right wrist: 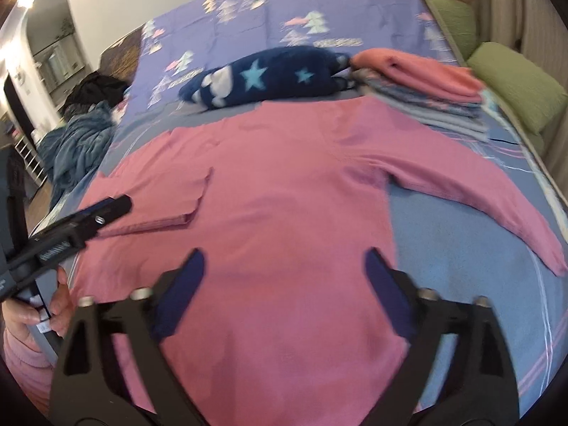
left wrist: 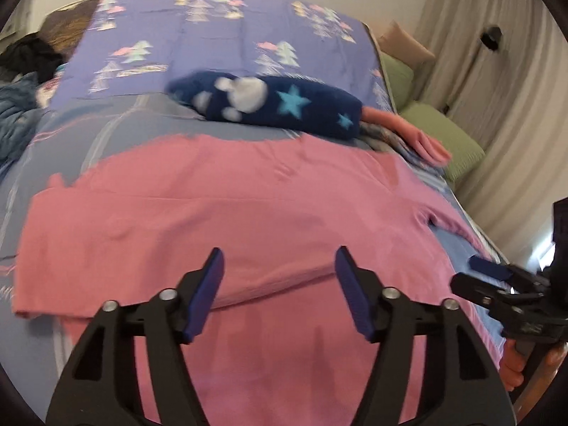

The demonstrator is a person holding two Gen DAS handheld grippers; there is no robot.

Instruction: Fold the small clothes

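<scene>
Across the bed (right wrist: pixel 461 248) we are seeing a pink long-sleeved shirt (right wrist: pixel 284 195) lying flat, its left sleeve folded inward, its right sleeve reaching toward the bed's edge. We are holding the left gripper (left wrist: pixel 278 294) and right gripper (right wrist: pixel 284 294) above its hem, jaws released, gripping nothing

A home bedroom: bed (right wrist: pixel 461 234) under patterned purple bedspread (left wrist: pixel 220 46), green pillows (right wrist: pixel 514 96), pale curtains (left wrist: pixel 497 88).
</scene>
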